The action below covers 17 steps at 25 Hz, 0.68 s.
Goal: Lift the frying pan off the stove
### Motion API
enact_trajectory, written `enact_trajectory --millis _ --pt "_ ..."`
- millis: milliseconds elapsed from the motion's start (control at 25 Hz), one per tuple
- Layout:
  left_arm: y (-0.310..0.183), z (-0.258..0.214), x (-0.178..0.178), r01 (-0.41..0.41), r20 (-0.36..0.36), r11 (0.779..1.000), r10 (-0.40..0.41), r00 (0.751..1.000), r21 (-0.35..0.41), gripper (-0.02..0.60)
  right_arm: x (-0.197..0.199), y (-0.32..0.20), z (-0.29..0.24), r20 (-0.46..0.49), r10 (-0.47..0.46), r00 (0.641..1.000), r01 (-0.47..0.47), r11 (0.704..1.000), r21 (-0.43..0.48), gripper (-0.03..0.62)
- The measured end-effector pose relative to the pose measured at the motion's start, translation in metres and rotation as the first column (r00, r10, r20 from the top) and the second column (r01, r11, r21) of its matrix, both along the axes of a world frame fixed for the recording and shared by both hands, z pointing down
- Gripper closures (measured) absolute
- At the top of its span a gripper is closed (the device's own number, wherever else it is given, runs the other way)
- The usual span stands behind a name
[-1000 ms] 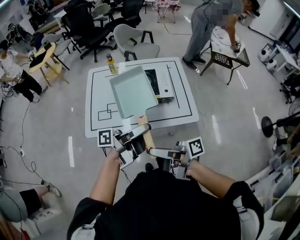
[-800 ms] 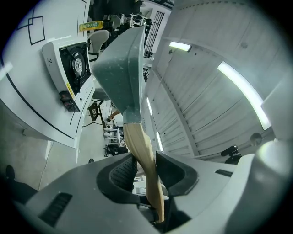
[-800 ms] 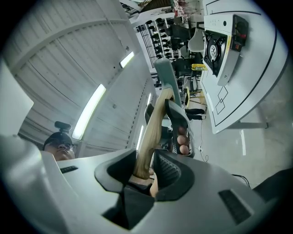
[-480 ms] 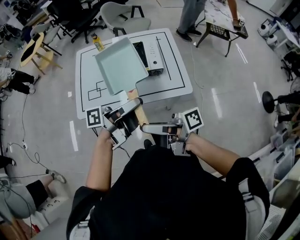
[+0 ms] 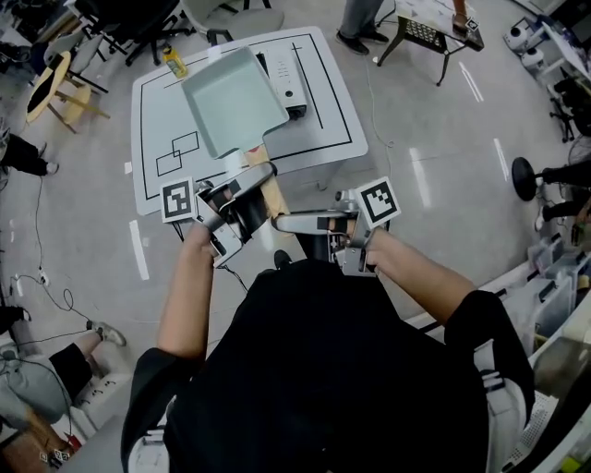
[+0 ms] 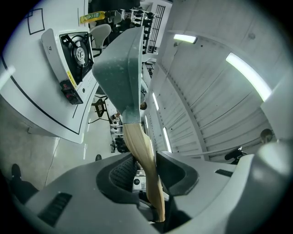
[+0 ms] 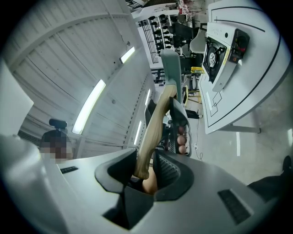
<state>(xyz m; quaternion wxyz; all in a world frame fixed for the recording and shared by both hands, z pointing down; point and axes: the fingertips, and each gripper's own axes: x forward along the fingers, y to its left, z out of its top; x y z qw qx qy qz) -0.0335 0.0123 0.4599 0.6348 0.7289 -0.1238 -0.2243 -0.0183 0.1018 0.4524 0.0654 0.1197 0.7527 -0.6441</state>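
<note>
A pale green square frying pan [image 5: 226, 97] with a wooden handle [image 5: 268, 191] hangs in the air over the near left part of the white table [image 5: 337, 129]. The white portable stove [image 5: 283, 78] sits on the table to the pan's right, apart from it. My left gripper [image 5: 258, 199] is shut on the middle of the handle [image 6: 143, 157], with the pan [image 6: 120, 68] tilted ahead of it. My right gripper [image 5: 280, 221] has the handle's end [image 7: 149, 137] between its jaws, which are closing and press on it. The stove's fan side [image 7: 224, 48] shows beyond.
A yellow bottle [image 5: 172, 62] stands at the table's far left corner. Black lines mark the tabletop. Office chairs [image 5: 138, 23] and a wooden stool [image 5: 57, 88] stand beyond the table. A person [image 5: 365, 18] stands at a small table at the far right. Cables lie on the floor at left.
Both grippers keep their hold on the handle. In the head view the table, stove and pan have slid up and left, and more of the stove shows beside the pan.
</note>
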Motion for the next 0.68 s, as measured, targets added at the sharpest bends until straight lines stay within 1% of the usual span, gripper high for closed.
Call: enact_trajectory --millis 160,280,680 --pt "-0.009 -0.001 0.010 0.004 0.006 1.000 -0.004 1.000 -0.002 0.448 0.009 -0.009 0.001 -0.028 -0.017 0.999 0.018 0.999 0.048 0.468" --pt "-0.013 -0.004 0.016 0.008 0.004 1.000 -0.008 1.000 0.002 0.448 0.013 -0.013 -0.001 -0.027 -0.028 0.999 0.030 0.997 0.071 0.468" --pt "-0.020 0.011 0.027 0.031 0.016 0.999 -0.030 0.999 -0.025 0.448 0.026 -0.020 0.011 -0.014 -0.057 0.998 0.058 0.997 0.058 0.467"
